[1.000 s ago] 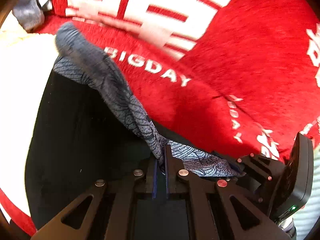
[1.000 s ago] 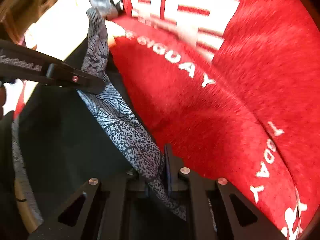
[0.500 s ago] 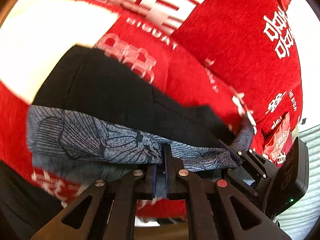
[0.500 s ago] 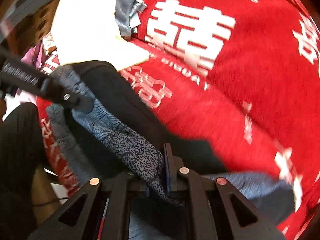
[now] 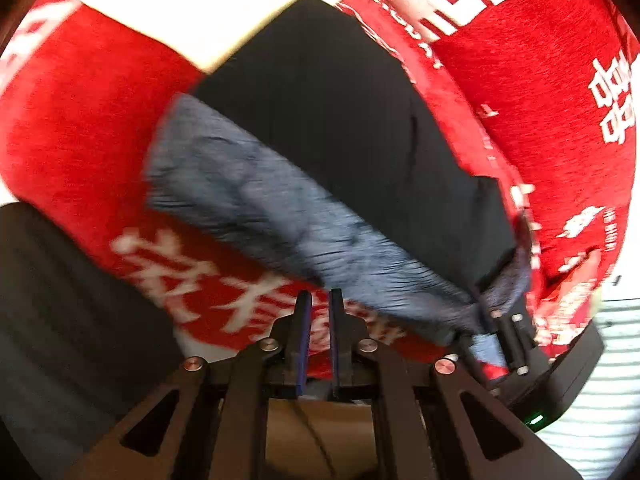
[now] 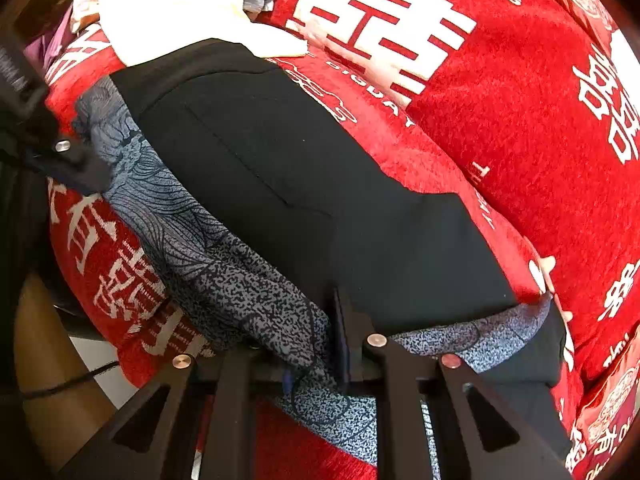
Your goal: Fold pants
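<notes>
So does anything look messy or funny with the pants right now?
Yes, a bit. The pants hang over the edge of the red blanket, their patterned grey lining flipped out along the near edge. Only the right gripper pinches that lining; the left gripper holds nothing.

Pants lying on the blanket

The pants [image 6: 320, 184] are lying on the blanket [image 6: 520, 128]; the right claw [image 6: 320, 336] is sitting at their near edge, the left claw [image 5: 318, 308] beside them.

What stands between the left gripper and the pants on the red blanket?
Nothing visible does. The left gripper points at the pants with only bare red blanket before them. The right gripper pinches their patterned edge.
</notes>
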